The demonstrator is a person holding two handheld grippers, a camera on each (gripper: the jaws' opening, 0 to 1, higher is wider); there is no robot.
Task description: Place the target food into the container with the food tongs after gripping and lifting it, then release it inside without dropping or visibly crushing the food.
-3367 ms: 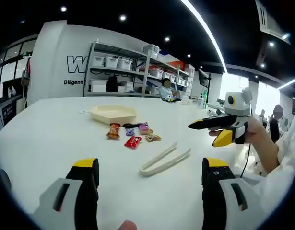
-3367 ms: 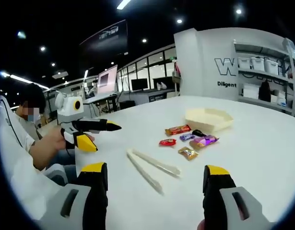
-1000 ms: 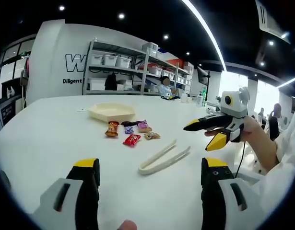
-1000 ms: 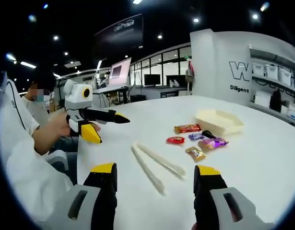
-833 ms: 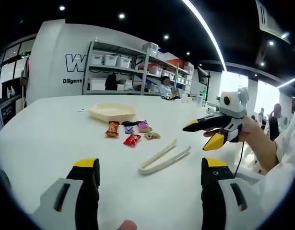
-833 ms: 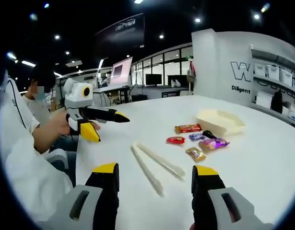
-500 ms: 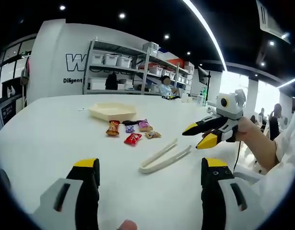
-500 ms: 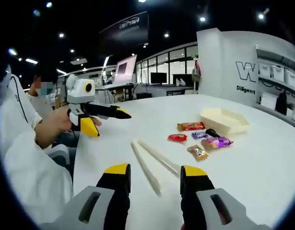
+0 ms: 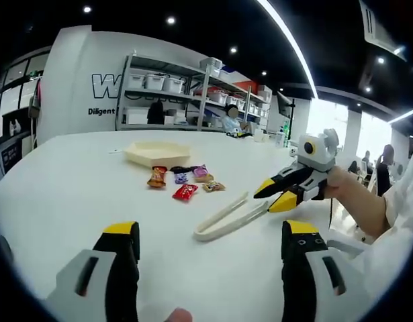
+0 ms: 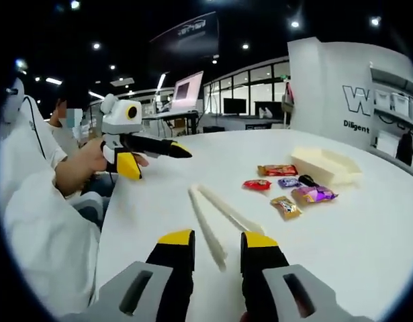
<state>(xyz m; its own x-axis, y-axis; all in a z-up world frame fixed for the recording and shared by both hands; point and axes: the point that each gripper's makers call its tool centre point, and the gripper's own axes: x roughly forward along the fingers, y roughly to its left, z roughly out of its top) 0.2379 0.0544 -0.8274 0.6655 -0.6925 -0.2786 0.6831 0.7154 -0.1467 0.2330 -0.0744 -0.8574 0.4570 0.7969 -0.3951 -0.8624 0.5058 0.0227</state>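
Observation:
Cream food tongs (image 9: 223, 218) lie flat on the white table (image 9: 65, 181). Beyond them sit several wrapped snacks, among them a red packet (image 9: 185, 192) and an orange one (image 9: 156, 177). Farther back stands a shallow cream container (image 9: 157, 152). My left gripper (image 9: 209, 231) hovers open, well short of the tongs. My right gripper (image 9: 270, 198) comes in from the right, tips close to the tongs' far end. In the right gripper view the tongs (image 10: 213, 218) point into the narrow gap of my right gripper (image 10: 217, 238), still open. The left gripper (image 10: 156, 161) is up at left, with the snacks (image 10: 285, 206) and container (image 10: 327, 166) at right.
A person's white sleeve (image 10: 45, 221) and hand fill the left side of the right gripper view. Metal shelving with bins (image 9: 172, 94) stands behind the table. Bare tabletop (image 10: 367, 235) lies to the right of the tongs.
My right gripper's jaws have narrowed a good deal, and it has dropped and moved in toward the tongs' end. The left gripper, tongs and snacks have stayed put.

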